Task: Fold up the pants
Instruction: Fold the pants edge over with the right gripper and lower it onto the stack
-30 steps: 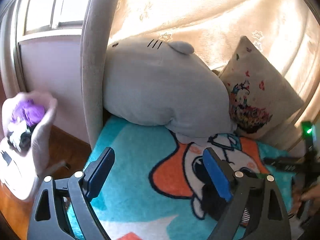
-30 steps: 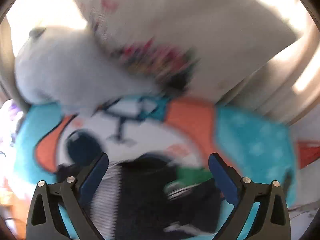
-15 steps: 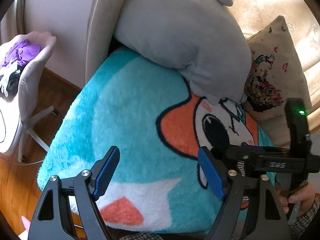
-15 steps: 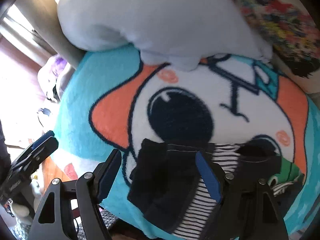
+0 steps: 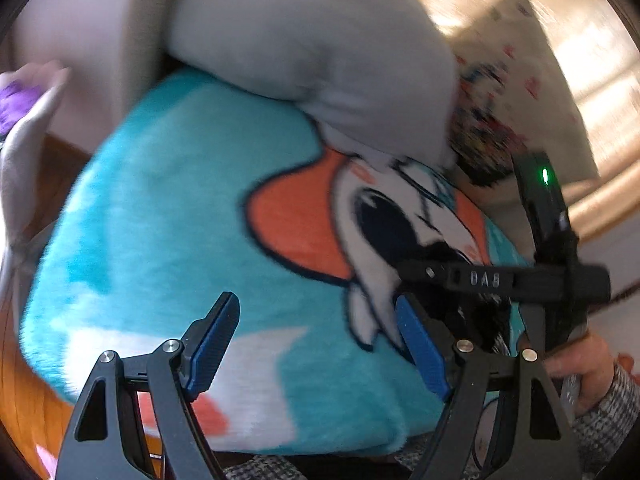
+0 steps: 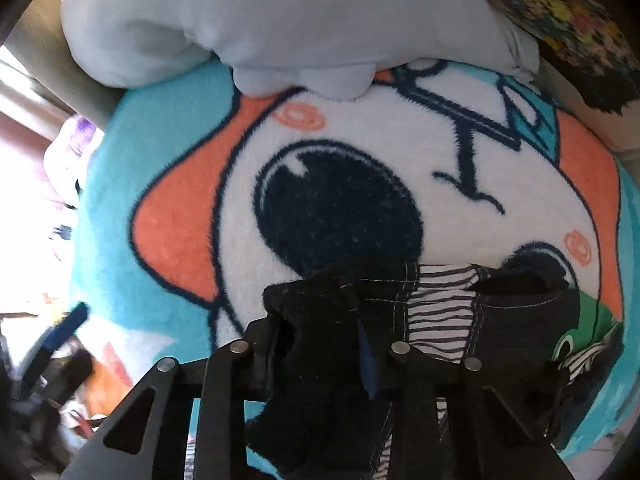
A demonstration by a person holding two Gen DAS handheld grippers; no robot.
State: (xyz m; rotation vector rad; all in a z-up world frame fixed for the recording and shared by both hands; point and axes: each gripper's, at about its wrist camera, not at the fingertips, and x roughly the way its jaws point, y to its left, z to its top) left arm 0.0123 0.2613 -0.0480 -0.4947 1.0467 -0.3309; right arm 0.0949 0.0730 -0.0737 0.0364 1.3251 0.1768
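Observation:
Black pants (image 6: 516, 304) with a striped lining lie crumpled on the turquoise cartoon blanket (image 6: 160, 152), near its front edge. My right gripper (image 6: 320, 344) points steeply down onto their left end. Its jaws are closing, and bunched black fabric fills the gap and is pinched between the pads. In the left wrist view the right gripper (image 5: 496, 280) shows at the right, held by a hand (image 5: 580, 364), with a bit of the pants (image 5: 476, 320) under it. My left gripper (image 5: 316, 340) hangs open over bare blanket (image 5: 160, 220) left of the pants, nothing between its fingers.
A big grey plush pillow (image 5: 320, 40) and a patterned cushion (image 5: 520, 92) lie at the back of the blanket. At the left a pale chair (image 5: 24, 128) holds purple clothes, with wooden floor (image 5: 24, 392) below. The blanket drops off at its front edge.
The right gripper came down onto the pants and its jaws drew in around the black fabric. The left gripper sank and tipped down toward the blanket, jaws still wide.

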